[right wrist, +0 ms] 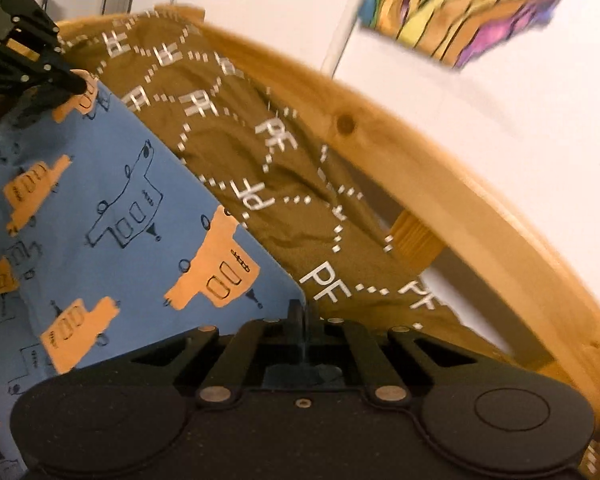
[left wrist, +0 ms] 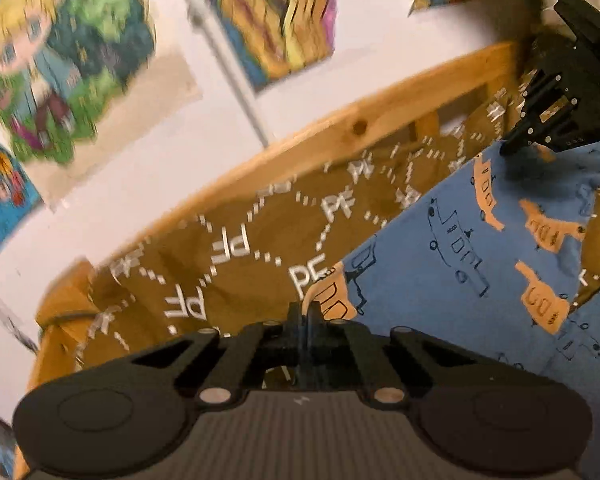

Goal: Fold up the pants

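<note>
In the left wrist view, the left gripper [left wrist: 305, 314] had its two fingers drawn together with no gap showing, pinching a corner of the blue pants [left wrist: 452, 264] right at the fingertips. The right wrist view showed the same for the right gripper [right wrist: 302, 312]: fingers closed tight on another corner of the blue fabric. Each tool appeared in the other's camera, at the far corner of the pants' held edge.

The pants, blue cloth printed with orange and outlined vehicles, stretched between the two grippers as a fairly flat sheet, one straight edge running diagonally across both views. They lay over a brown bedspread [left wrist: 236, 240] patterned with white "PF" letters and dotted lines, which covered the bed beneath and reached past the pants' edge toward the bed's far side.

Beyond the bedspread ran the wooden bed rail [right wrist: 440, 168], pale pine with a dark knot, along the bed's far edge against the wall. Farther still, the white wall [left wrist: 340, 92] carried colourful posters [left wrist: 64, 56], blurred by motion, and a thin grey pipe or cord [left wrist: 228, 64] ran down the wall between them.
</note>
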The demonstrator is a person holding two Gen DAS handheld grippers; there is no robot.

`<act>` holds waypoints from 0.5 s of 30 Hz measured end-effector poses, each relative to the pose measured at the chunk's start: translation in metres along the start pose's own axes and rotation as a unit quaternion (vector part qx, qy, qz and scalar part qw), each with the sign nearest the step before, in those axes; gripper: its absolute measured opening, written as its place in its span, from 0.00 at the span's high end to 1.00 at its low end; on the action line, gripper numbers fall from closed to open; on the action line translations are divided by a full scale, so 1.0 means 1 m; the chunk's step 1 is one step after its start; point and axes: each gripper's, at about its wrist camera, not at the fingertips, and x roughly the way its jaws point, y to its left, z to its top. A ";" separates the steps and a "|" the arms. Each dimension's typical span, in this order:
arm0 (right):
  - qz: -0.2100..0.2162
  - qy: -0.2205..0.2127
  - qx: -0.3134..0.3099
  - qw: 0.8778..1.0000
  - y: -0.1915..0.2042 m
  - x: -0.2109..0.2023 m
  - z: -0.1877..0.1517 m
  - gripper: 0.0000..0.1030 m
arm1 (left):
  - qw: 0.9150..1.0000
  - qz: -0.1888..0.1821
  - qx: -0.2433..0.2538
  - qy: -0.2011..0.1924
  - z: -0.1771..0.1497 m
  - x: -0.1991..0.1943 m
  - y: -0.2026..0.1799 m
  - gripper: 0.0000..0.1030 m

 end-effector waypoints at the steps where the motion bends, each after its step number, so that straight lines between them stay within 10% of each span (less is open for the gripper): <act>1: -0.010 -0.010 -0.001 1.000 0.006 -0.007 -0.003 1.00 | 1.000 0.000 0.011 -0.022 -0.003 -0.011 -0.004 0.98; 8: -0.058 -0.072 -0.010 0.996 0.071 -0.085 -0.045 1.00 | 0.982 0.020 0.122 -0.145 -0.046 -0.093 -0.051 0.98; 15: -0.075 -0.071 -0.049 0.993 0.153 -0.153 -0.106 1.00 | 0.945 0.018 0.288 -0.152 -0.106 -0.133 -0.122 0.98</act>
